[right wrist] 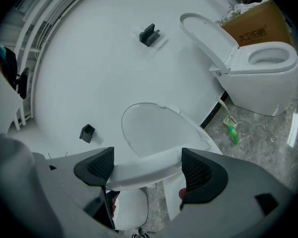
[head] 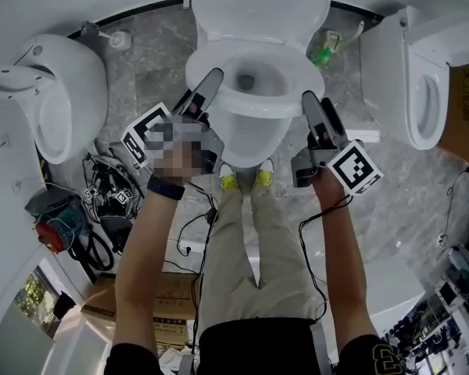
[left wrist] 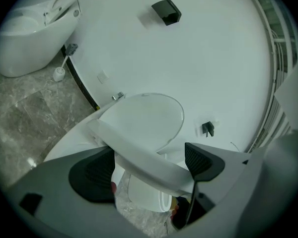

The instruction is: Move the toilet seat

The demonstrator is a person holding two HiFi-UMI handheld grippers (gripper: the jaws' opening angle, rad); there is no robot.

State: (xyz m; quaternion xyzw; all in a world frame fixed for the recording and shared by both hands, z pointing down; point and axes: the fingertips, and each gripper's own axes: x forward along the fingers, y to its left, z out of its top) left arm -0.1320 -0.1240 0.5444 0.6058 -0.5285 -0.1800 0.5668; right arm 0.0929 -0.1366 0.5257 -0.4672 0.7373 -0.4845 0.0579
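Note:
The white toilet seat (head: 254,117) stands a little off the bowl (head: 254,80) of the middle toilet, whose lid (head: 258,6) is upright against the wall. My left gripper (head: 211,80) holds the seat's left side, and the right gripper (head: 311,104) holds its right side. In the left gripper view the seat (left wrist: 139,155) runs slantwise across the left gripper (left wrist: 149,165), touching both black pads. In the right gripper view the seat (right wrist: 149,166) spans the right gripper (right wrist: 146,165) from pad to pad, and the bowl shows below it.
Another toilet (head: 59,92) stands at the left and a third (head: 422,84) at the right beside a cardboard box (head: 465,108). A toilet brush (head: 117,39) and a green bottle (head: 322,55) flank the middle toilet. Cables and gear (head: 102,198) lie on the floor at the left.

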